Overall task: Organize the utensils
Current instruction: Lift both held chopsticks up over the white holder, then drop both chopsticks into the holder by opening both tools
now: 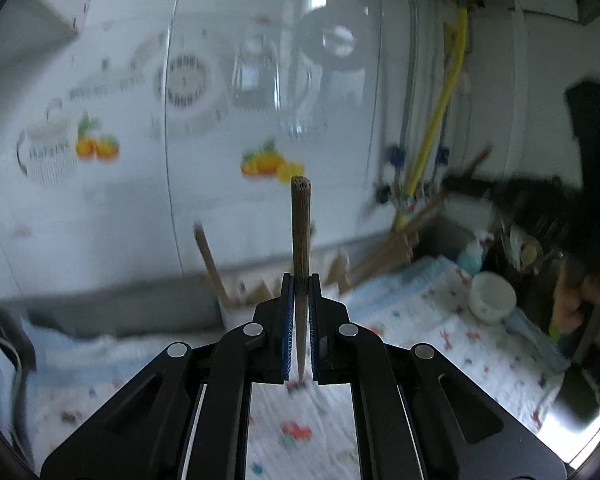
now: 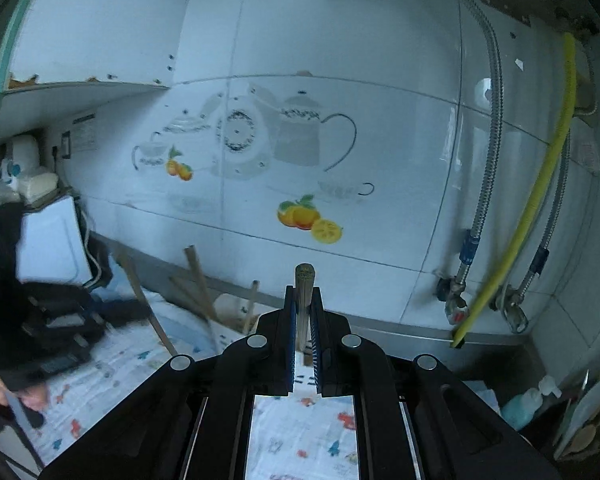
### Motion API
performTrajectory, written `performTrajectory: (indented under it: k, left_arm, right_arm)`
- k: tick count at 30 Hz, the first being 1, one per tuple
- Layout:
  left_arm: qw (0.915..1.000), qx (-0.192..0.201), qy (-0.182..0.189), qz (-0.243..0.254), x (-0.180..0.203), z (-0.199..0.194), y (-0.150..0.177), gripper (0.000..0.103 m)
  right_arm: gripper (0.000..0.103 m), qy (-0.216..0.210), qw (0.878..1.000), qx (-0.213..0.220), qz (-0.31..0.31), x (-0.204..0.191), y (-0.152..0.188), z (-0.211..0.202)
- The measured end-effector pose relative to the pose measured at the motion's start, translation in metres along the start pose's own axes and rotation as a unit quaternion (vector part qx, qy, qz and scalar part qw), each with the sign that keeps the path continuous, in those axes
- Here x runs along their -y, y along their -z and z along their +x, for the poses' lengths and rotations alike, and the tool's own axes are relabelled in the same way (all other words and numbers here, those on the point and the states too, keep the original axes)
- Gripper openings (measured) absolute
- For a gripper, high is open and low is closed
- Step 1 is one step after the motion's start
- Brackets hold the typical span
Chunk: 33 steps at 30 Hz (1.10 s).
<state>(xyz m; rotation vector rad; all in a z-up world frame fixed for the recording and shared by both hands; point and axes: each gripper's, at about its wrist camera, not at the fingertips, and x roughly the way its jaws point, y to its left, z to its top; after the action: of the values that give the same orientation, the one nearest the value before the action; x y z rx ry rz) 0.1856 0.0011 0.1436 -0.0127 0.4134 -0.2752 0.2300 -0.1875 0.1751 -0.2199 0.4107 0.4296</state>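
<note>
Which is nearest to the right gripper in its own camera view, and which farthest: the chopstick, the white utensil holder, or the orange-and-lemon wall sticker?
1. Chopstick, clamped in the right gripper, pointing up.
2. White utensil holder, just left of the fingers on the patterned cloth, with wooden sticks in it.
3. Orange-and-lemon sticker, on the tiled wall behind, above the gripper.

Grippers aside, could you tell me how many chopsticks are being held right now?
2: one chopstick clamped upright in the left gripper, another chopstick clamped in the right gripper. More sticks stand in a holder by the wall; some may be hidden.
</note>
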Motion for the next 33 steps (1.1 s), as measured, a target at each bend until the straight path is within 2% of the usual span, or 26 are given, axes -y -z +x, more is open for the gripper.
performTrajectory:
  k: [6, 11, 20, 26, 32, 33]
  left_arm:
    - [0.9984, 0.05, -0.025, 0.014, -0.002, 0.004, -0.048, 0.005]
    - [0.9975, 0.057, -0.037, 0.016, -0.009, 0.027, -0.065, 0.005]
    - [0.9988, 0.004, -0.048, 0.008, -0.016, 0.081, -0.045, 0.005]
    - [0.9984, -0.027, -0.049, 0.008, -0.019, 0.099, -0.032, 0.006]
    - [0.9985, -0.02, -0.05, 0.005, -0.018, 0.09, -0.033, 0.012]
    - [0.9985, -0.018, -0.052, 0.005, -0.018, 0.086, -0.034, 0.02]
  right_arm:
    - [0.007, 0.001, 1.0, -0.026, 0.006, 0.007, 0.005, 0.036]
    - [0.007, -0.005, 0.999, -0.046, 0.008, 0.009, 0.012, 0.058]
    - [0.007, -0.01, 0.998, -0.068, 0.009, 0.015, 0.024, 0.079]
    - [0.007, -0.012, 0.997, -0.07, 0.012, 0.015, 0.025, 0.083]
    - [0.008, -0.012, 0.998, -0.059, 0.01, 0.013, 0.02, 0.072]
    - [0.01, -0.011, 0.998, -0.056, 0.009, 0.013, 0.019, 0.069]
